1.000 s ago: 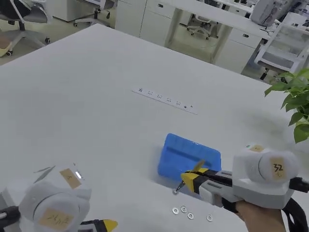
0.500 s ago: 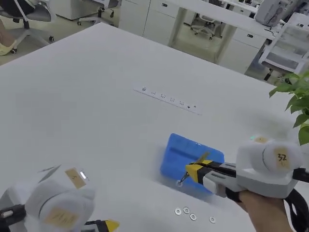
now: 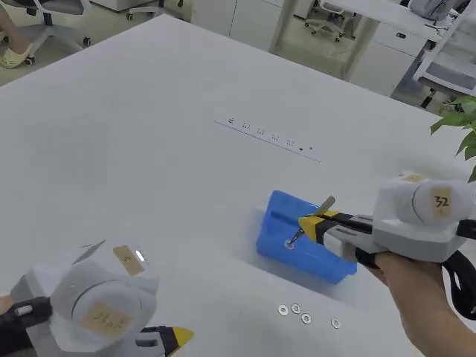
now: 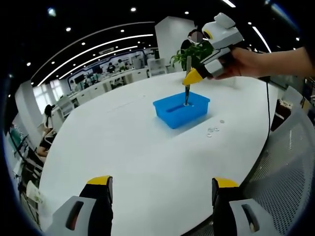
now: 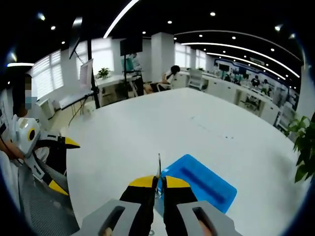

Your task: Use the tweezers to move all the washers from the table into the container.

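A blue container (image 3: pixel 312 249) stands on the white table (image 3: pixel 149 149). My right gripper (image 3: pixel 309 223) is shut on metal tweezers (image 3: pixel 297 234), whose tip hangs over the container's inside; a small ring seems to sit at the tip. Several washers (image 3: pixel 296 309) lie on the table just in front of the container. From the left gripper view, the tweezers (image 4: pixel 187 83) point straight down into the container (image 4: pixel 181 109), with washers (image 4: pixel 212 130) to its right. In the right gripper view the jaws (image 5: pixel 157 183) pinch the tweezers (image 5: pixel 158 169) over the container (image 5: pixel 202 184). My left gripper (image 4: pixel 162 184) is open, low at the front left (image 3: pixel 104 305).
A row of flush sockets (image 3: pixel 268 137) runs across the table behind the container. A green plant (image 3: pixel 457 123) stands at the right edge. Beyond the far table edge are white cabinets and office chairs. A mesh chair (image 4: pixel 290 162) is near the table's side.
My right gripper has lifted the tweezers from the table beside the loose washers and carried them back over the blue container. The left gripper has stayed low and open.
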